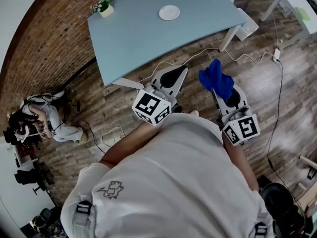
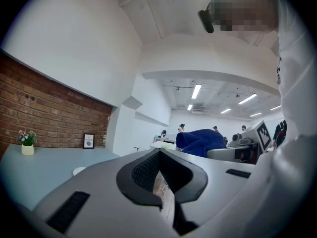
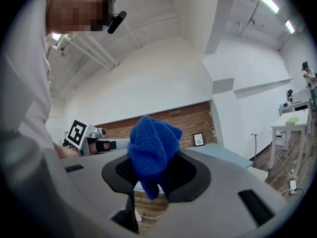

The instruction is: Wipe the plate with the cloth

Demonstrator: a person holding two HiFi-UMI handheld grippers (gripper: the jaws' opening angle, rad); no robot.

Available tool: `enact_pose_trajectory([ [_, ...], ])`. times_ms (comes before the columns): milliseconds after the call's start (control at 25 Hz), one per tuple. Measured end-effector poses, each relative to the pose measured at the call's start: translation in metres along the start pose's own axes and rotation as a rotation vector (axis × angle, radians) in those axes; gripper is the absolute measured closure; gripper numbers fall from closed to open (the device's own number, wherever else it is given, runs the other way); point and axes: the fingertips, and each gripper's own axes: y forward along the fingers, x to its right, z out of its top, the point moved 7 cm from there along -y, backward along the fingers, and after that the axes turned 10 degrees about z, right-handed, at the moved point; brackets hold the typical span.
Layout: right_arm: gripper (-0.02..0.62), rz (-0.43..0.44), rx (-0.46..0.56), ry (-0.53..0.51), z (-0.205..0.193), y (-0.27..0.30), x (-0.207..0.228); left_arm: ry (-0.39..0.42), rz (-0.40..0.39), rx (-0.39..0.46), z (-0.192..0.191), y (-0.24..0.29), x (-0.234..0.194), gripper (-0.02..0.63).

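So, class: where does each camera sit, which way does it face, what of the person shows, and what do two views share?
Head view: on the head, steeply down at table, plate, floor; torso, arms show.
Left gripper view: on left gripper, level along its shut jaws; shirt at right.
Right gripper view: on right gripper, along jaws shut on cloth; shirt at left.
Shared: both gripper views show the brick wall.

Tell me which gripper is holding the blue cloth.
The right gripper: its jaws are shut on the cloth, which bunches up above them. The left gripper is shut with nothing in it.
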Motion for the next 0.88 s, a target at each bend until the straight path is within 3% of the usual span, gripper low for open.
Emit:
enact_pose_trajectory([
  [560, 0.463, -0.083, -0.041, 0.017, 0.003, -0.007, 0.06, -0.068, -0.163, -0.029, -0.007, 0.106, 0.01, 0.601],
  [880, 0.463, -0.093, -0.056, 0.021, 0.01, 0.042, 0.108, -0.055, -0.207, -0.047, 0.001, 0.164, -0.026, 0.601],
])
